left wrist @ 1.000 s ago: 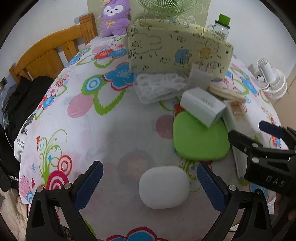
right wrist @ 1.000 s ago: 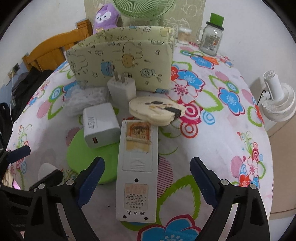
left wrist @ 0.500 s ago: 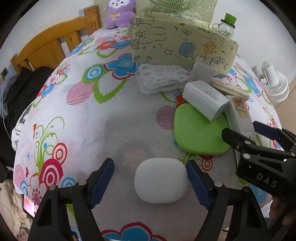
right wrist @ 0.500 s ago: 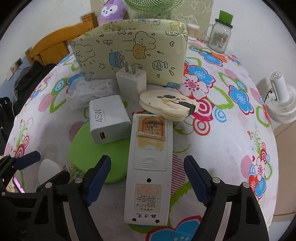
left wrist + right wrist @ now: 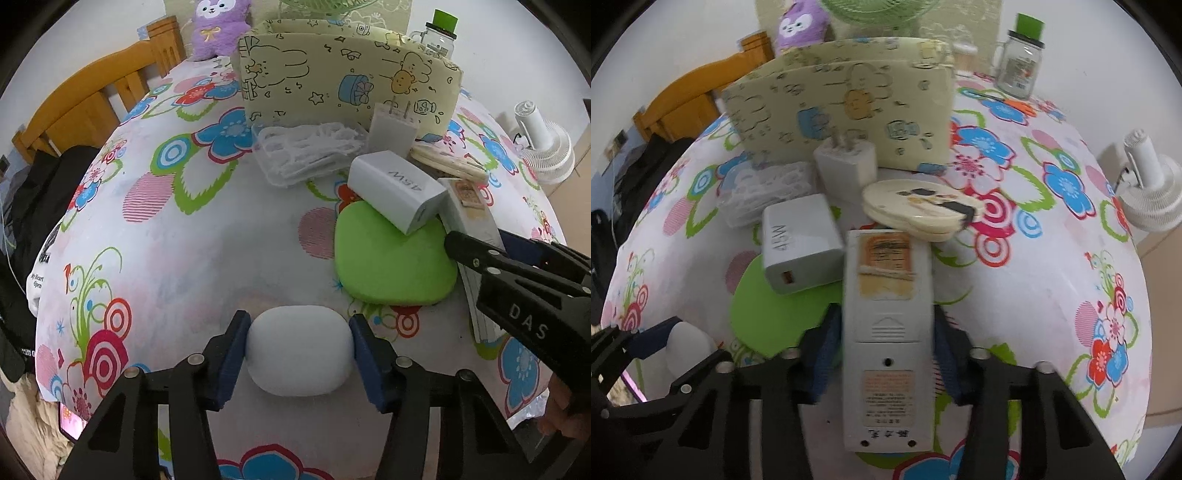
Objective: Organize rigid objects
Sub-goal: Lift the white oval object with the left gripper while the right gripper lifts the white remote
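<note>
My left gripper is shut on a white rounded case near the table's front edge; both blue pads touch its sides. My right gripper is shut on a grey-white remote control lying face down, its pads pressing the two long sides. A green flat pad lies between the two, with a white 45W charger resting on its far edge. The yellow cartoon-print organizer box stands at the back. The right gripper also shows in the left wrist view.
A white plug adapter, a clear box of white picks and a cream compact lie before the organizer. A jar with a green lid, a purple plush, a wooden chair and a white fan surround the flowered table.
Both grippers moved forward and closed: the left onto the white rounded case, the right onto the remote control.
</note>
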